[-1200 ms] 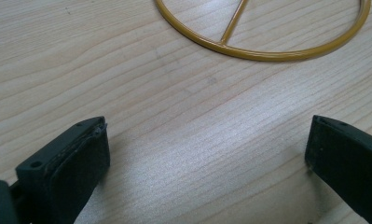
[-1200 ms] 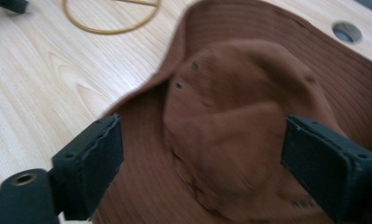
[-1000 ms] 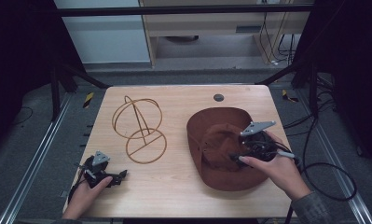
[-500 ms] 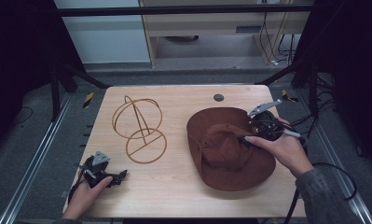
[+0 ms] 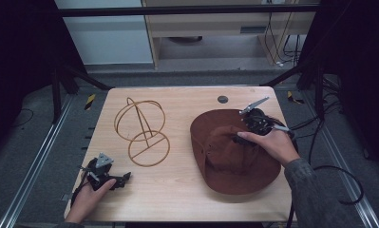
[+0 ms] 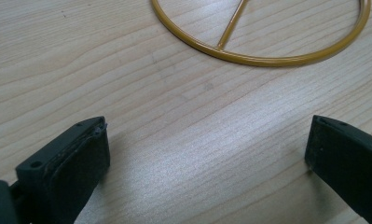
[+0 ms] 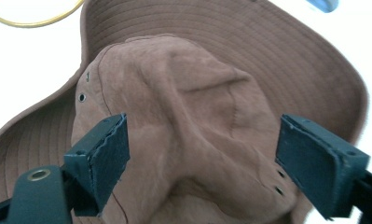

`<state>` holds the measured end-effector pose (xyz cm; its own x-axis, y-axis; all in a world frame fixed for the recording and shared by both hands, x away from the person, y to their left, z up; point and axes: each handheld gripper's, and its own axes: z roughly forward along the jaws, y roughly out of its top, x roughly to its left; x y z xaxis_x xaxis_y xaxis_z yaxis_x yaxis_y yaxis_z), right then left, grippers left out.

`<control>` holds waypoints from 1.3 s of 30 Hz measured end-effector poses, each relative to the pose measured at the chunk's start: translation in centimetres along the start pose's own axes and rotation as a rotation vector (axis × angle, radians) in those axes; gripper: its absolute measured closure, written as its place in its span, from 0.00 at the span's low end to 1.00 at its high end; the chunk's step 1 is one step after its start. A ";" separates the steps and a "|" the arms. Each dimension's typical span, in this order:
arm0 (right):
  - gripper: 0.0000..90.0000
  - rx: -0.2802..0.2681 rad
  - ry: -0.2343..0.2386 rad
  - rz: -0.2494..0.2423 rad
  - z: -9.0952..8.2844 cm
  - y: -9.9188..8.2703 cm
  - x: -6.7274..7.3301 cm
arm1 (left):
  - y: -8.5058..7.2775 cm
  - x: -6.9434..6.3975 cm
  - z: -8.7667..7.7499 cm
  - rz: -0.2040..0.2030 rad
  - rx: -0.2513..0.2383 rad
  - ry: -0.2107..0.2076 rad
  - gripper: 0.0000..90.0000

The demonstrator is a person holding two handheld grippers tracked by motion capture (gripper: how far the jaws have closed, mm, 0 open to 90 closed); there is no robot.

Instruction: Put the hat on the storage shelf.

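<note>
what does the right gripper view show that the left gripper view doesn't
The right gripper view has the crumpled brown fabric brimmed hat lying between its open claw, pads clear of the cloth. The left gripper view has bare light wooden table between its own open claw, plus the crossbar inside the ring base. Both views catch part of the gold wire hat stand.

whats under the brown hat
The brown hat lies flat on the wooden table, brim spread on the bare wood. Whatever sits beneath its slumped crown is covered and cannot be seen.
</note>
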<state>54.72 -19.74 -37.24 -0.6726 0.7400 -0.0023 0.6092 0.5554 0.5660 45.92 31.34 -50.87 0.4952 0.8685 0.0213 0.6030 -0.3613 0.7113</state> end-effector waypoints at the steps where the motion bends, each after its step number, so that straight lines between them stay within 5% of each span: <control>1: 0.18 0.001 0.004 0.000 0.3 0.0 0.1 | 0.0 0.0 0.0 0.000 0.000 -0.001 0.00; 14: 0.20 0.052 0.015 0.004 3.0 0.4 0.3 | 0.0 -0.1 0.0 -0.002 0.002 0.000 0.00; 25: 0.47 0.051 0.023 0.015 3.5 -0.1 0.6 | 0.0 -0.1 0.0 -0.002 0.002 0.000 0.00; 35: 0.37 0.056 0.024 0.019 3.5 -0.6 0.8 | 0.0 -0.2 0.0 0.000 0.002 -0.001 0.00; 39: 0.52 0.068 0.021 0.006 3.8 -0.6 1.1 | 0.0 -0.2 0.0 0.001 0.002 -0.003 0.00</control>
<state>55.17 -17.82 -40.69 -0.6773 0.7354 0.0190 0.6399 0.5762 0.5084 45.78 31.18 -50.87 0.4974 0.8673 0.0198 0.6036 -0.3624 0.7101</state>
